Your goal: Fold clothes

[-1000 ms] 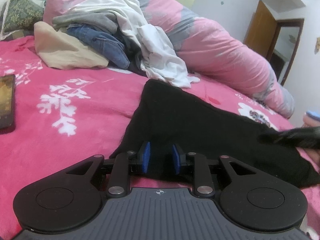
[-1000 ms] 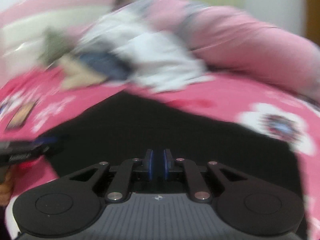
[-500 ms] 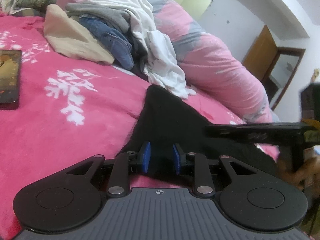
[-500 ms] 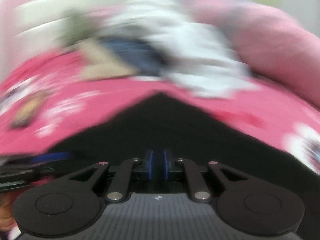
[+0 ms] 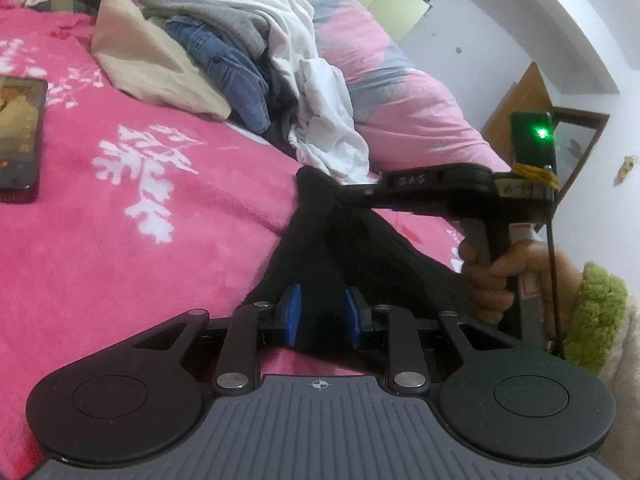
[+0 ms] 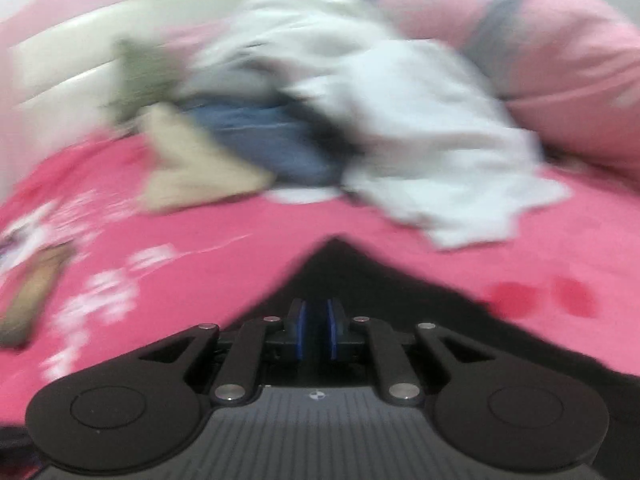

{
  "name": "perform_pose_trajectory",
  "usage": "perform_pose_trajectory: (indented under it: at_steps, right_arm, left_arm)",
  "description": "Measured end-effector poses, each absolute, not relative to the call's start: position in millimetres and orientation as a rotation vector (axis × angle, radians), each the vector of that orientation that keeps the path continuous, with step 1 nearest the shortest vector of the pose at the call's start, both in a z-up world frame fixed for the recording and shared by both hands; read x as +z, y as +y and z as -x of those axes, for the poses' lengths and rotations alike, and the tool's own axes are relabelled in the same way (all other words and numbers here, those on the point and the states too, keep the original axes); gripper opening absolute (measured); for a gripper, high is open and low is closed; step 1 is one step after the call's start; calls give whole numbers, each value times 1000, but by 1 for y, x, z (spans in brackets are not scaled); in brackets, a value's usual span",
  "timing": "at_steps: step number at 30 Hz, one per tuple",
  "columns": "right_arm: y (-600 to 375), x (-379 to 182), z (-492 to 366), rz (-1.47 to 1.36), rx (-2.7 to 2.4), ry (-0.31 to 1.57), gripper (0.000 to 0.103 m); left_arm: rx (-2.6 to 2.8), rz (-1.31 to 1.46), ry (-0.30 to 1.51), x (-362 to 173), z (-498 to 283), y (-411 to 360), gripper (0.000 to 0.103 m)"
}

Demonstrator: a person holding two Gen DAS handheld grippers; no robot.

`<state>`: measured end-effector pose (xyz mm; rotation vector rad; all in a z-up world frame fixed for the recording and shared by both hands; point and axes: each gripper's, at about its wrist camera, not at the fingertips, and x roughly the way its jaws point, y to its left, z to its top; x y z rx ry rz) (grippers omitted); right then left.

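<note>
The black garment lies on the pink bedspread, one corner lifted. The right gripper pinches that corner between nearly closed pads, while the left gripper grips the near edge, pads narrowly apart.

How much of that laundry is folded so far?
None looks finished. In hand: the black garment on the pink bed, pinched by the left gripper at its near edge and by the right gripper at a lifted corner, mid-fold. Left: the heap of jeans, white, grey and beige clothes behind, unfolded.
</note>
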<state>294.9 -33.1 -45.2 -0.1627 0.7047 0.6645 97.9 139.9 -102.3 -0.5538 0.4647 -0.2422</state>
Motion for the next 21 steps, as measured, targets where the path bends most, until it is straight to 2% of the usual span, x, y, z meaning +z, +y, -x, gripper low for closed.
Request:
perform_pose_trajectory:
  at_steps: [3, 10, 15, 21]
  right_arm:
    - [-19, -62, -320, 198, 636, 740, 11]
    - [-55, -60, -409, -137, 386, 716, 12]
    - [-100, -36, -354, -203, 486, 667, 12]
    - [-92, -64, -307, 111, 575, 777, 12]
  left_arm:
    - [-243, 555, 462, -103, -97, 140, 25]
    - [-246, 555, 455, -103, -97, 140, 25]
    - [-250, 569, 460, -104, -98, 141, 25]
    - [-248, 564, 460, -104, -97, 140, 25]
